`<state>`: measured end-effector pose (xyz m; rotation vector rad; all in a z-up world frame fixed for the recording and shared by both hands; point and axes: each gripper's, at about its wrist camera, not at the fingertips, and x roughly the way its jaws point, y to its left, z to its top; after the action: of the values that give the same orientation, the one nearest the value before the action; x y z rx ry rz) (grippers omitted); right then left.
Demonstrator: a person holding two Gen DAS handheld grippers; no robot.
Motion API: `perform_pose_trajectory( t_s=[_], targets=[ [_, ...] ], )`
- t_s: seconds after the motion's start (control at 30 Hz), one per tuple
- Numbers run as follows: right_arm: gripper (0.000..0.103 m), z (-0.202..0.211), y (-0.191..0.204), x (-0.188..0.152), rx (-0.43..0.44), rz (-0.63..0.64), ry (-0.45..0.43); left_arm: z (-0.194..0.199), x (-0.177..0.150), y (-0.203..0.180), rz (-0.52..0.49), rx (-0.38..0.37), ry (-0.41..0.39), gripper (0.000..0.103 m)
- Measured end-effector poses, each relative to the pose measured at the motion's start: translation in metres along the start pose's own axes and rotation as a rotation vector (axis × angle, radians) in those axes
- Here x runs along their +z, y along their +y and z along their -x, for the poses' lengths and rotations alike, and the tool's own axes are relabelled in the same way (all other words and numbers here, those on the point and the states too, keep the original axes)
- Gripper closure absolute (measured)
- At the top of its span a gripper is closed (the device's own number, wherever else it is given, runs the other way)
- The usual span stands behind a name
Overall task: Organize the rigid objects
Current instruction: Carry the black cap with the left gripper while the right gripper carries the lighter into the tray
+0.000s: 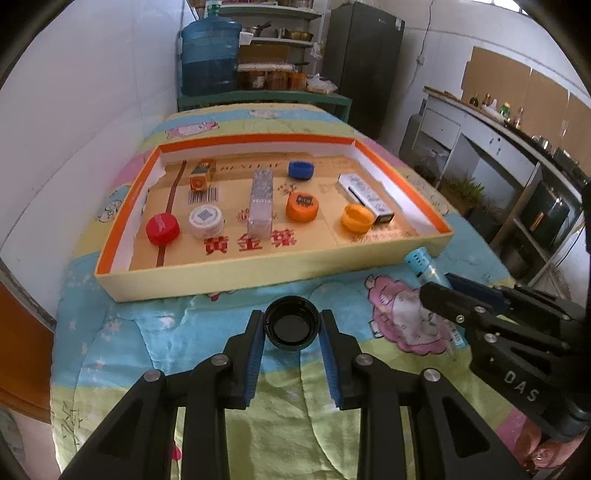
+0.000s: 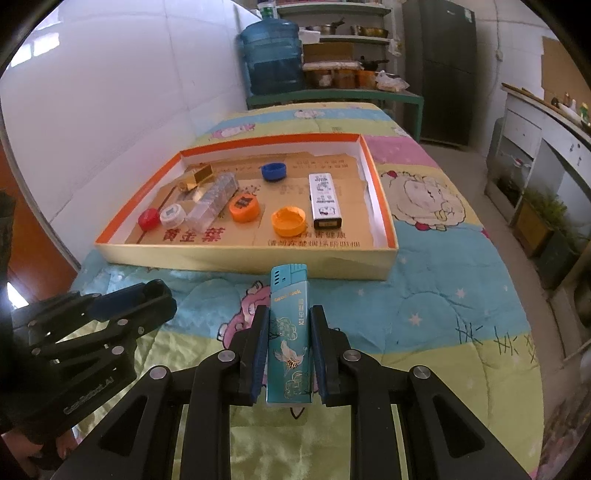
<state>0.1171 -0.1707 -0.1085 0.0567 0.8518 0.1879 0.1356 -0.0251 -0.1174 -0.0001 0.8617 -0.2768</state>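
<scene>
Past the far end of the bed I see a big blue water jug point(image 2: 272, 55) standing on a green bench point(image 2: 334, 96), close to the white wall point(image 2: 122, 92). Behind it, metal shelves point(image 2: 334, 35) carry pots and bowls, with a row of orange-brown jars point(image 2: 341, 78) lower down. A dark refrigerator point(image 2: 448, 70) stands to the right of the shelves. Along the right side runs a white worktop point(image 1: 491, 125) with bottles on it, brown cardboard point(image 1: 517, 81) fixed to the wall above. Green potted plants point(image 2: 546, 210) sit on the floor beside the bed.
</scene>
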Motion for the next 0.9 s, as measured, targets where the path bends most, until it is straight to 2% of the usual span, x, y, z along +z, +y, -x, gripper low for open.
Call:
perform_pose_trajectory(
  t_s=[0.47,0.9],
  targets=[
    [0.081,0.01,0.006,0.024,0.046,0.006,-0.038,0.028,0.027,0.005,0.018,-0.03,-0.075,0.073],
    [0.081,0.007,0.011,0.052,0.044,0.034,-0.052,0.026,0.056,0.015,0.024,-0.039,-0.112,0.073]
  ],
)
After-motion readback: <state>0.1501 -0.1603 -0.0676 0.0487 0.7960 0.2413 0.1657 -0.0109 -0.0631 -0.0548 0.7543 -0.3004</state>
